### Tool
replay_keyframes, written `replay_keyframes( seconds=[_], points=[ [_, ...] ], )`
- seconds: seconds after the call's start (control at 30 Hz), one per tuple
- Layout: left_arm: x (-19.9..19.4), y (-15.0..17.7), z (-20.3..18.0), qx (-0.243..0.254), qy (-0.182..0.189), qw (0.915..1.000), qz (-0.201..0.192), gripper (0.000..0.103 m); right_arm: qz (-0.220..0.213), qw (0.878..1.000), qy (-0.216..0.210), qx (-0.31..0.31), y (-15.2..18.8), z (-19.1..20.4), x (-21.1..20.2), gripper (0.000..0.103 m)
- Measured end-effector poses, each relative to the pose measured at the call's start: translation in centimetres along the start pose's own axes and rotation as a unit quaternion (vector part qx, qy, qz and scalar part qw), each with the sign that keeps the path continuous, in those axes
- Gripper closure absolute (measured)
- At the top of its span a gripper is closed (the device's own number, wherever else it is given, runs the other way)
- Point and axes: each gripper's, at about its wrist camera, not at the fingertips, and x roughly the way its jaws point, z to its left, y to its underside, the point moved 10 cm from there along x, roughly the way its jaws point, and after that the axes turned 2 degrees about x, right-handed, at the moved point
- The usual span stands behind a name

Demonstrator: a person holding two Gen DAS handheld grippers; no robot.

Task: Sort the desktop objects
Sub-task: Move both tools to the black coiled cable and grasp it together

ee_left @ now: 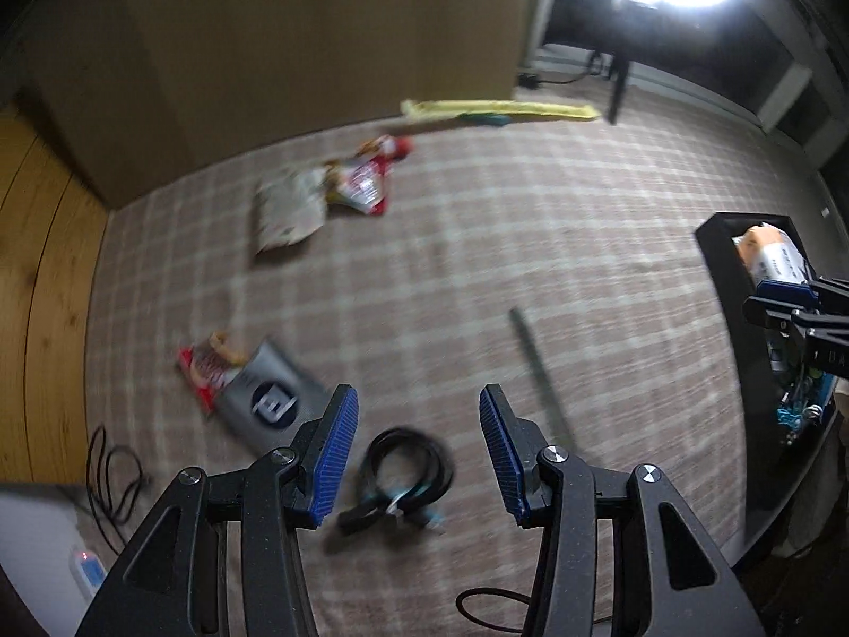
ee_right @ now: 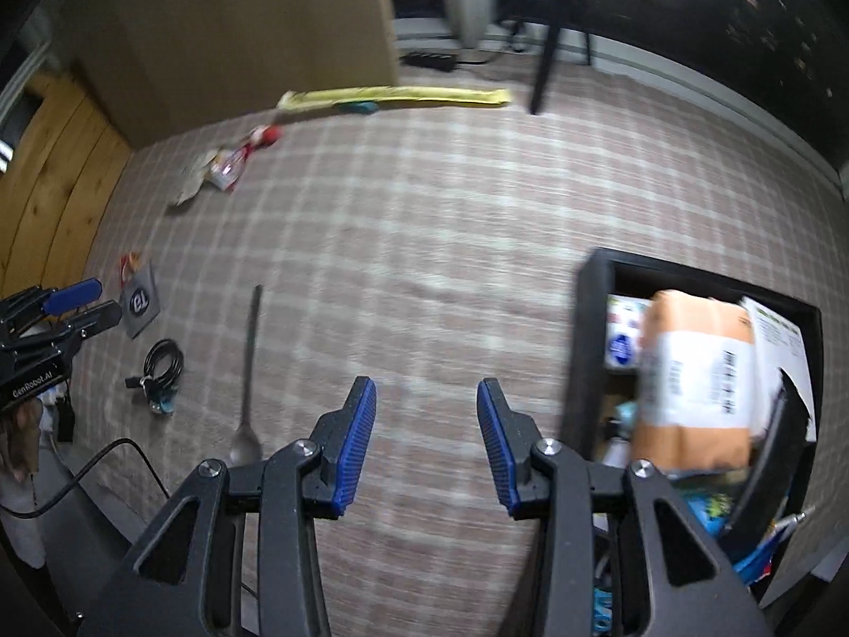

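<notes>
My left gripper (ee_left: 419, 451) is open over the checked tablecloth, nothing between its blue pads. Just below it lies a coiled black cable (ee_left: 403, 470). A grey packet (ee_left: 270, 403) and a red snack packet (ee_left: 204, 371) lie to its left; a metal spoon (ee_left: 541, 377) lies to its right. My right gripper (ee_right: 427, 446) is open and empty above bare cloth, beside a black box (ee_right: 594, 286) holding an orange-and-white bag (ee_right: 695, 377). The spoon (ee_right: 249, 366), cable (ee_right: 162, 366) and grey packet (ee_right: 140, 302) show in the right wrist view, near the left gripper (ee_right: 63, 308).
Further back lie a white pouch (ee_left: 286, 212), a red-and-white snack bag (ee_left: 366, 180) and a long yellow item (ee_left: 499, 109) by a cardboard box (ee_left: 318, 26). A wooden floor (ee_left: 37, 265) is on the left. A white device (ee_left: 87, 570) and thin black cables sit near the front left.
</notes>
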Motion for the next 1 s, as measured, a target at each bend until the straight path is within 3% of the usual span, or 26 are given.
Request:
replay_keyframes(
  seconds=[0.23, 0.63, 1.0],
  points=[
    [0.6, 3.2, 2.4, -0.049, 0.007, 0.9988, 0.000, 0.057, 0.002, 1.000, -0.006, -0.030, 0.6, 4.8, 1.6, 0.064],
    [3.0, 8.2, 4.6, -0.109, 0.033, 0.9932, 0.020, 0.057, 0.029, 0.999, -0.046, -0.002, 3.4, 8.2, 5.3, 0.064],
    [5.5, 8.4, 3.5, -0.077, 0.043, 0.9956, 0.032, 0.057, 0.061, 0.993, -0.099, -0.015, 3.5, 14.7, 7.3, 0.064]
  ],
)
